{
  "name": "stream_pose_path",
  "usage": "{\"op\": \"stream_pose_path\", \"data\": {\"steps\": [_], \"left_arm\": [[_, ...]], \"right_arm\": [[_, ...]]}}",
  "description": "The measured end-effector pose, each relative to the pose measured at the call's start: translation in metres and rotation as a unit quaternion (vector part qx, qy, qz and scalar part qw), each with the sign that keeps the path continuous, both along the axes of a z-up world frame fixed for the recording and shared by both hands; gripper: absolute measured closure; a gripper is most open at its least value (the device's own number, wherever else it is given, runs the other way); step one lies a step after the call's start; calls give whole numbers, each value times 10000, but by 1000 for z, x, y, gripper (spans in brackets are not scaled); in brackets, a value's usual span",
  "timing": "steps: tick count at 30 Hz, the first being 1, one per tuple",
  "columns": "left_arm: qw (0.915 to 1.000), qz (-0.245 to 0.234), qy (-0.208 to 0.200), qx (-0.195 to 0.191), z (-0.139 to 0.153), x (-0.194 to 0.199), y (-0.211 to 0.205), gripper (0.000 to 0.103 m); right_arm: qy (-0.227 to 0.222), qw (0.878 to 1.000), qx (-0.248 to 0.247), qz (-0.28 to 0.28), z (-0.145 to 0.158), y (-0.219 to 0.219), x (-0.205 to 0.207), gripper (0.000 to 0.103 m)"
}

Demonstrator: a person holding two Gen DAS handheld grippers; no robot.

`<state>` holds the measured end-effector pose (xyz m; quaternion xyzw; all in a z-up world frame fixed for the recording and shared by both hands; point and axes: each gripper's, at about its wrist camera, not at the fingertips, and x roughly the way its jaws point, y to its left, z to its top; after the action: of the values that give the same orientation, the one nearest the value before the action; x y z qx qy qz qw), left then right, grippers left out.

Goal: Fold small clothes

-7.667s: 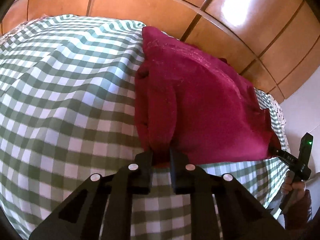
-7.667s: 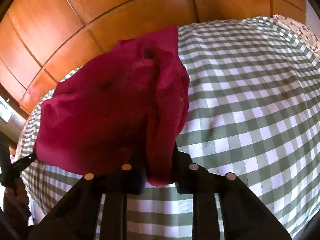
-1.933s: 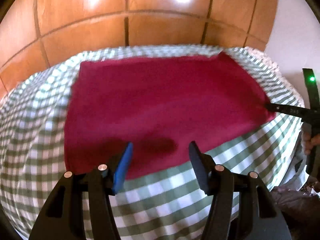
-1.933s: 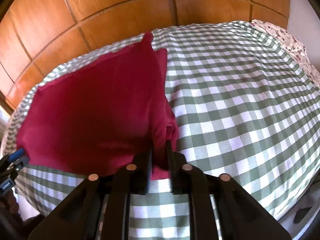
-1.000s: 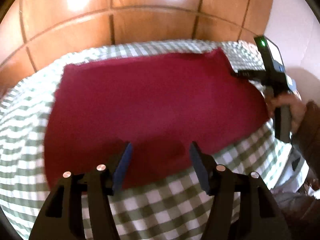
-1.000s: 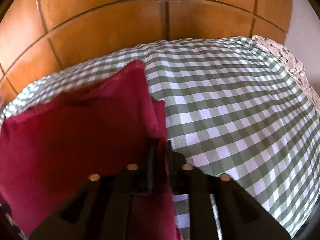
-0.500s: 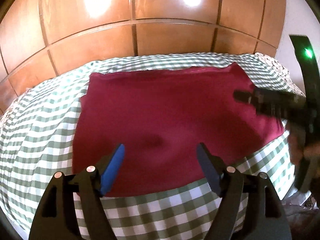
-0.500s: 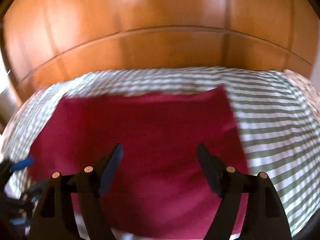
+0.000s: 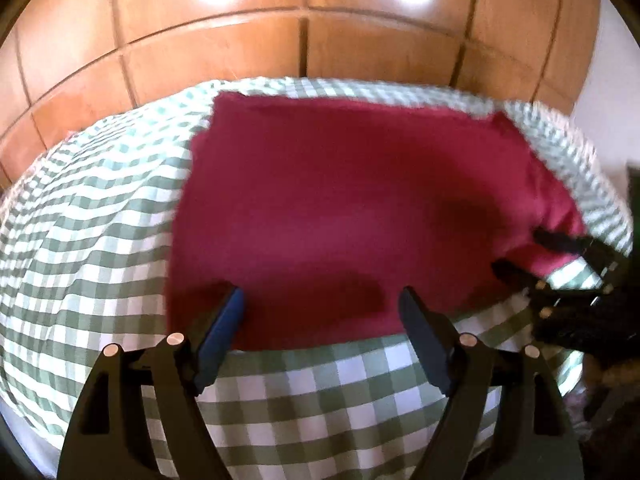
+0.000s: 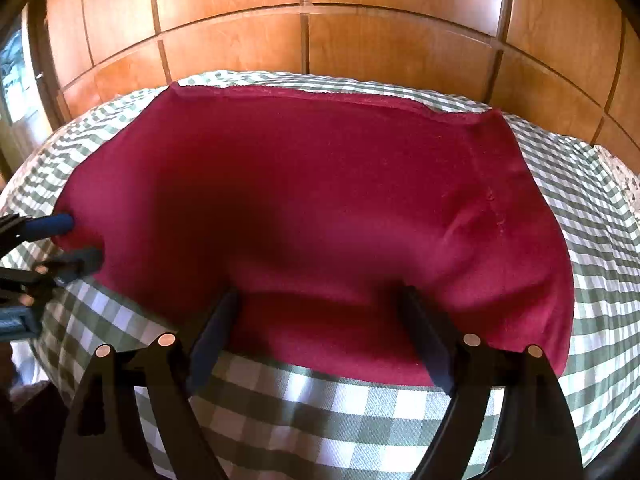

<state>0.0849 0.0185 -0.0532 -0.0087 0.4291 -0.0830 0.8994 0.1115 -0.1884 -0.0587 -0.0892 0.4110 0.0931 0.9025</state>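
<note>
— Since a second ago the right gripper (image 10: 320, 300) has let go of the red cloth's corner and swung across; its jaws have just been opening and now stand wide, nothing pinched between them. See it?

— Yes. Both its fingers (image 10: 424, 332) hover over the near hem, around six o'clock of the red cloth (image 10: 320, 200), with only fabric lying flat beneath the gap.

— And the left gripper (image 9: 320, 304)?

— Same story: its jaws have been widening too, and they are spread apart now, gripping nothing. Its blue-padded finger (image 9: 224, 324) sits over the cloth's near-left corner, about seven o'clock.

— Where's the cloth itself?

— Spread out flat on the green-and-white checked bedspread (image 10: 360, 412), toward the far side, its far hem running along near the wooden panelled wall (image 10: 304, 40). From the left wrist view the cloth (image 9: 340, 208) fills the middle, and the other gripper (image 9: 532, 256) shows at three o'clock, blurred, its tips at the right-hand corner of the fabric.

— Touching it?

— Can't tell, too smeared. From the right wrist view the left one (image 10: 68, 240) appears at nine o'clock, one blue tip on either side of the cloth's left corner edge.

— Any wrinkles?

— A soft ridge toward four o'clock near the right side; the rest lies smooth.
</note>
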Motion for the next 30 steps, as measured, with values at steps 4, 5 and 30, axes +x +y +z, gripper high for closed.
{"op": "stream_pose_path", "data": {"steps": [4,5,30], "left_arm": [[9979,466,-94,-439,14,12,38,24],[9973,570,-93,-453,15,15,45,24],[9905,1332,254,-217,-2,50,50,68]], "right_arm": [[107,9999,121,-14,8,-4,3,20],[111,9997,200,-74,13,-6,5,20],[-416,9900,622,-1195,10,-72,67,15]]}}
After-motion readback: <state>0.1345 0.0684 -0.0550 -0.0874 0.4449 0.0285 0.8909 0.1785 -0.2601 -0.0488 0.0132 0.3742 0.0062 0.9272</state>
